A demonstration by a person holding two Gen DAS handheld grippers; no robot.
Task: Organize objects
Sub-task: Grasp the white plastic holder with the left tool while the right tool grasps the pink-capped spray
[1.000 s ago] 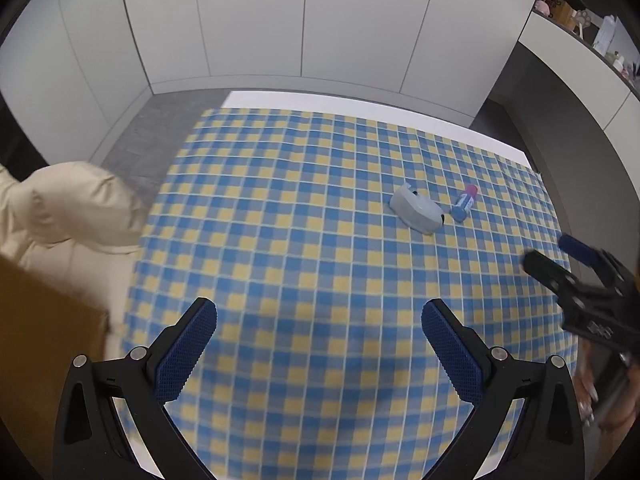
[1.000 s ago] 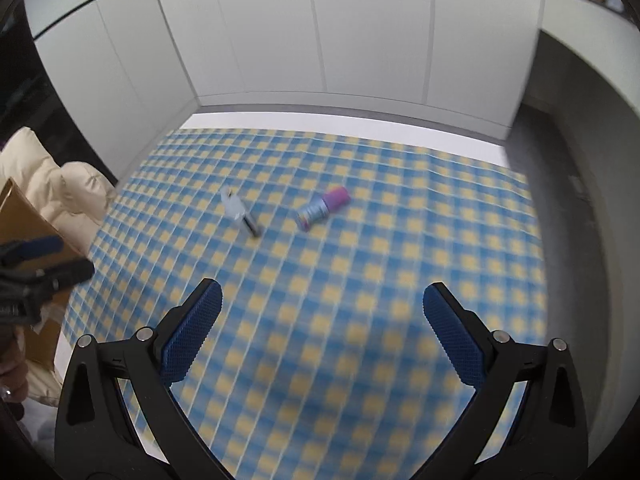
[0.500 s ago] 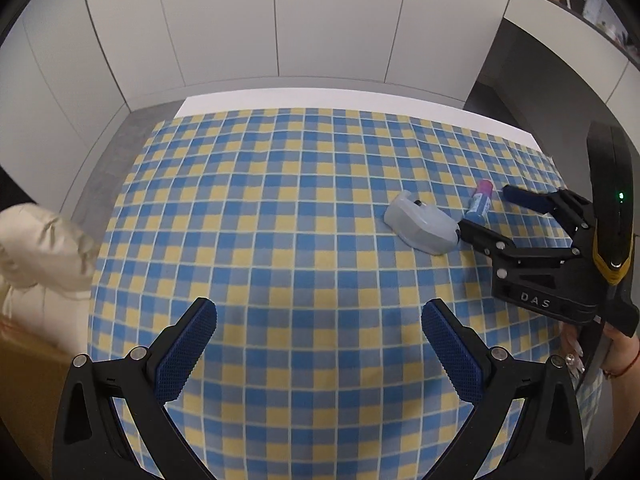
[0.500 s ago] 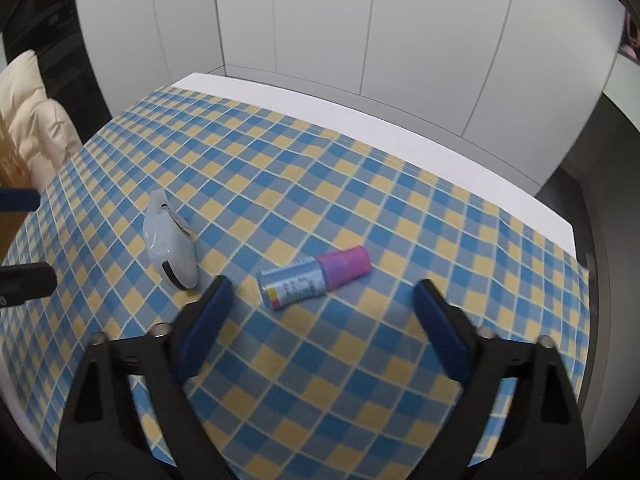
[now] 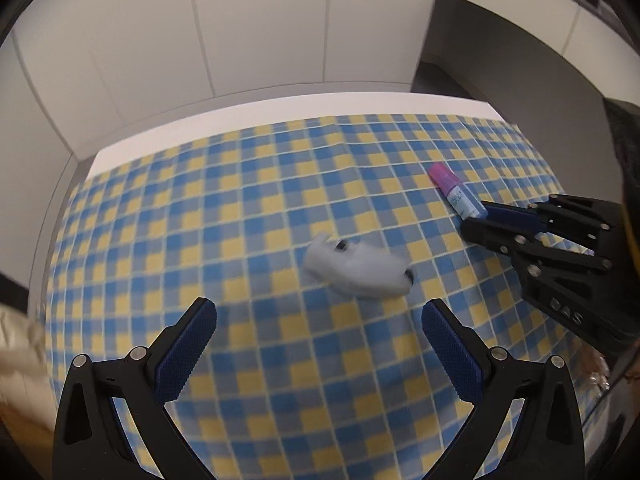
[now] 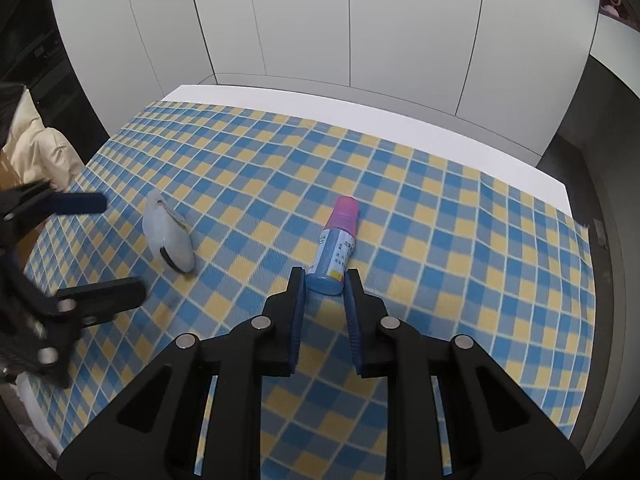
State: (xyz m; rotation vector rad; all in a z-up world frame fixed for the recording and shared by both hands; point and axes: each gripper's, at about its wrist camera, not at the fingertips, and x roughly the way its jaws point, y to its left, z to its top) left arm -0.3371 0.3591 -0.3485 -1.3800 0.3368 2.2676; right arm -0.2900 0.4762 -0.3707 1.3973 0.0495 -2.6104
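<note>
Two things lie unsorted on the bench (image 6: pixel 400 136): the right hand-held gripper (image 6: pixel 324 284) clamps the bottle (image 6: pixel 335 246), while the left hand-held gripper (image 5: pixel 320 320) gapes before the white case (image 5: pixel 356 266).

Both tools match — the left gripper (image 5: pixel 318 350) and the right gripper (image 6: pixel 323 280) have matte black plastic frames with cut-out triangular arms, silver round screws at the joints and blue ribbed pads; pale raised letters mark the right one's side.
</note>
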